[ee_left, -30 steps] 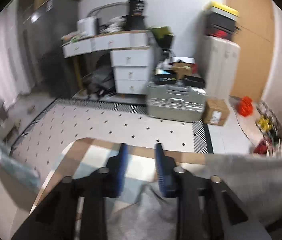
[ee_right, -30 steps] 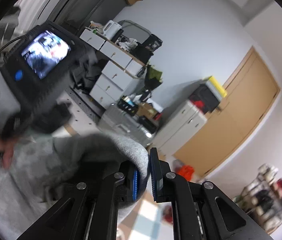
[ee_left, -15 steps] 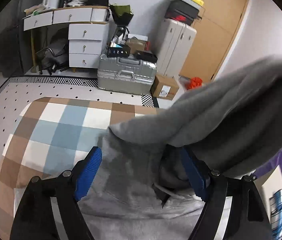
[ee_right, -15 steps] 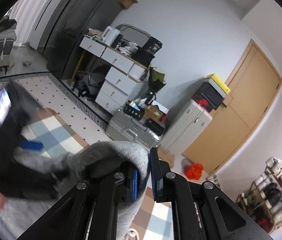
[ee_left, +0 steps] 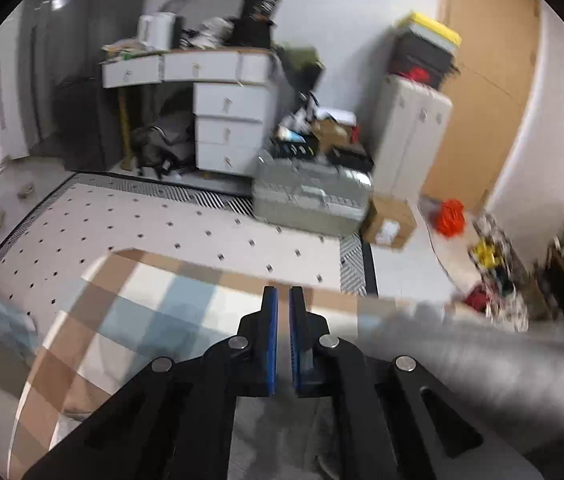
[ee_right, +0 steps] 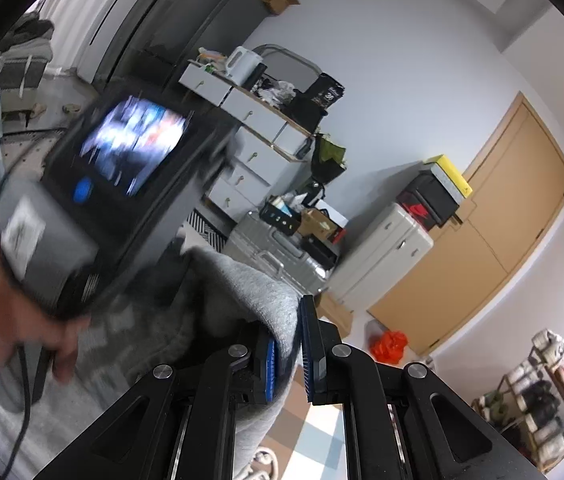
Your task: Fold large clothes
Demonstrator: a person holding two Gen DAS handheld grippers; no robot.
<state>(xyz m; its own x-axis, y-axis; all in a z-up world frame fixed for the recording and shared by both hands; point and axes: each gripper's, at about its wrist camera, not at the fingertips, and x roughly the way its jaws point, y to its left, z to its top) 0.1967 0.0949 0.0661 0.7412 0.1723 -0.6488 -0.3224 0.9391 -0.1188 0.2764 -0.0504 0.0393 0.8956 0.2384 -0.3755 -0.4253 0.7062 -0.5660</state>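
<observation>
A grey sweatshirt (ee_right: 242,292) is held up off a checked table (ee_left: 142,312). My right gripper (ee_right: 291,344) is shut on a fold of it, and the cloth hangs down to the left. In the left wrist view the same sweatshirt (ee_left: 481,364) stretches blurred across the right side and lies below the fingers. My left gripper (ee_left: 283,312) has its jaws nearly together with no cloth showing between the blue pads. The left gripper's body with its lit screen (ee_right: 122,184) and the hand holding it fill the left of the right wrist view.
The checked table's far edge (ee_left: 210,272) faces a dotted white rug. Beyond stand a silver suitcase (ee_left: 309,200), a white drawer desk (ee_left: 226,128), a cardboard box (ee_left: 387,224), a white cabinet (ee_left: 413,140) and a wooden door (ee_right: 501,240).
My left gripper was wide open over the sweatshirt half a second ago; now its jaws are close together and it has lifted and swung toward the room. My right gripper keeps its grip.
</observation>
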